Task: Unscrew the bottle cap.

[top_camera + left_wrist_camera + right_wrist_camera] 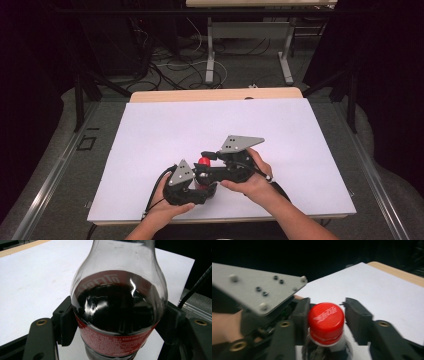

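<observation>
1. Step in hand, as judged: unscrewing the red cap [326,322] of a cola bottle [117,312] standing near the front edge of the white tabletop [165,130].
2. Left hand-held gripper [117,327]: clamped on the bottle body at the red label, one jaw pad on each side, both touching the plastic. The bottle holds dark liquid up to the shoulder.
3. Right hand-held gripper [326,320]: jaws straddle the cap. The near-side jaw looks to be touching it; a small gap shows on the other side, so not clenched yet.
4. To do well: centre the cap between the jaws and close fully on its ribbed side before turning. Keep the turning axis in line with the bottle neck.
5. Left grip should stay firm so the body does not spin with the cap.
6. Risk: squeezing the soft body too hard could push liquid out once the cap is loose.
</observation>
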`<action>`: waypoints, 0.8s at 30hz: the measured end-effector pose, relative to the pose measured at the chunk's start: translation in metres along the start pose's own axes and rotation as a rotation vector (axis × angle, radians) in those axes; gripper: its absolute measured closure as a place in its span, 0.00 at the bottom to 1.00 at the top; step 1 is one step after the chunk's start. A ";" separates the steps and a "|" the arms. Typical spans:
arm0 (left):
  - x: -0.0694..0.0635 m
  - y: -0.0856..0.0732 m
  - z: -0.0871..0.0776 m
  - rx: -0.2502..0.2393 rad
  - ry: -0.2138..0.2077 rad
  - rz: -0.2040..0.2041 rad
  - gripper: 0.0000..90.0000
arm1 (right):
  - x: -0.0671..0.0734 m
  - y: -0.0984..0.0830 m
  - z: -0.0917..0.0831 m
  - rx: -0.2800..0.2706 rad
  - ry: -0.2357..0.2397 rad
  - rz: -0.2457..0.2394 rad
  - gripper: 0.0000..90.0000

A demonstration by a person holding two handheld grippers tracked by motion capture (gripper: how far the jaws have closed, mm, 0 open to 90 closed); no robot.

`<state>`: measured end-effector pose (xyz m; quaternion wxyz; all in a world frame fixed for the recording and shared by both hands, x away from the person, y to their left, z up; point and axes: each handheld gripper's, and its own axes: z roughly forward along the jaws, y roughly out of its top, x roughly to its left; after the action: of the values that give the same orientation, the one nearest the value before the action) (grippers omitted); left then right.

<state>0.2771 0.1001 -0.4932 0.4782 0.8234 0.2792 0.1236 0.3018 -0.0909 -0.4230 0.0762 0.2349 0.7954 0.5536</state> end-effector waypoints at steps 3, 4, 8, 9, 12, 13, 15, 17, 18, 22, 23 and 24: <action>-0.001 0.000 0.001 0.004 -0.003 0.009 0.33 | -0.002 0.000 -0.002 0.008 0.027 -0.025 0.67; -0.001 0.000 0.001 0.004 -0.005 0.010 0.33 | -0.004 0.000 -0.003 0.019 0.040 -0.026 0.67; -0.003 0.000 0.002 0.008 -0.014 0.030 0.33 | -0.012 0.005 -0.004 0.066 0.127 -0.121 0.68; -0.003 0.000 0.002 0.007 -0.018 0.029 0.33 | -0.015 0.006 -0.004 0.072 0.162 -0.140 0.68; -0.003 0.000 0.001 0.005 -0.026 0.025 0.33 | -0.027 0.012 -0.003 0.111 0.255 -0.176 0.68; -0.003 0.000 0.001 0.011 -0.028 0.021 0.33 | -0.029 0.013 -0.003 0.113 0.280 -0.176 0.68; -0.003 -0.001 0.002 0.008 -0.022 0.024 0.33 | -0.035 0.016 -0.003 0.089 0.320 -0.169 0.68; -0.002 -0.002 0.003 0.012 -0.019 0.022 0.33 | -0.037 0.019 -0.006 0.061 0.337 -0.137 0.68; -0.001 -0.002 0.003 0.016 -0.021 0.022 0.33 | -0.038 0.021 -0.007 0.059 0.320 -0.145 0.68; 0.000 -0.001 0.002 0.008 -0.011 0.019 0.33 | -0.036 0.021 -0.010 0.058 0.287 -0.145 0.68; 0.000 -0.001 0.002 0.007 -0.011 0.014 0.33 | -0.035 0.021 -0.010 0.062 0.278 -0.146 0.68; 0.000 -0.001 0.002 0.006 -0.006 0.014 0.33 | -0.035 0.021 -0.010 0.066 0.267 -0.152 0.68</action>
<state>0.2774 0.0994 -0.4950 0.4756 0.8272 0.2724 0.1238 0.3350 -0.1100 -0.4048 0.0034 0.1007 0.8316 0.5461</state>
